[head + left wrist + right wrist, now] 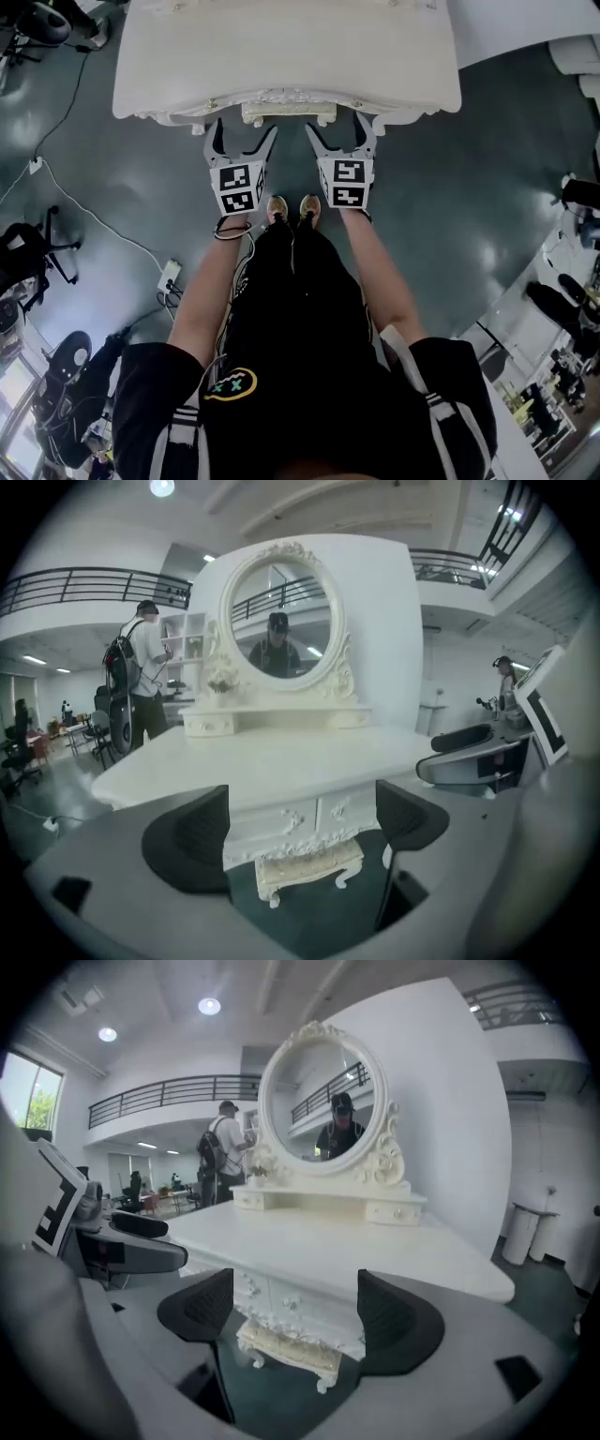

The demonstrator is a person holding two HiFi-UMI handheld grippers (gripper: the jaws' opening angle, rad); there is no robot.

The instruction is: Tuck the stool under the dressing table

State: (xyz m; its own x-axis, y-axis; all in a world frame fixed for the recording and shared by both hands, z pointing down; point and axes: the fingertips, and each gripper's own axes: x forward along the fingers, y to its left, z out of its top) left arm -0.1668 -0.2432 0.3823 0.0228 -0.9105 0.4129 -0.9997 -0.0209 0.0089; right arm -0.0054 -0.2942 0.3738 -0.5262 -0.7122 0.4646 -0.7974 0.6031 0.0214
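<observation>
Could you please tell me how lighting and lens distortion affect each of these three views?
Head view: the top of the dressing table is nearly washed out, and the dark floor carries a soft sheen. Left gripper view: strong fisheye bends the balcony railing, the corners go black, and a ceiling light glares. Right gripper view: same curvature and black corners, with two bright ceiling lamps.

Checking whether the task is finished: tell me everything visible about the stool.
The stool is cream-white, with a padded-looking top, a carved apron and short curved legs. It stands upright on the dark floor, mostly under the dressing table, below its drawers. Only its front edge shows from the head view. Only the floor visibly touches it.
</observation>
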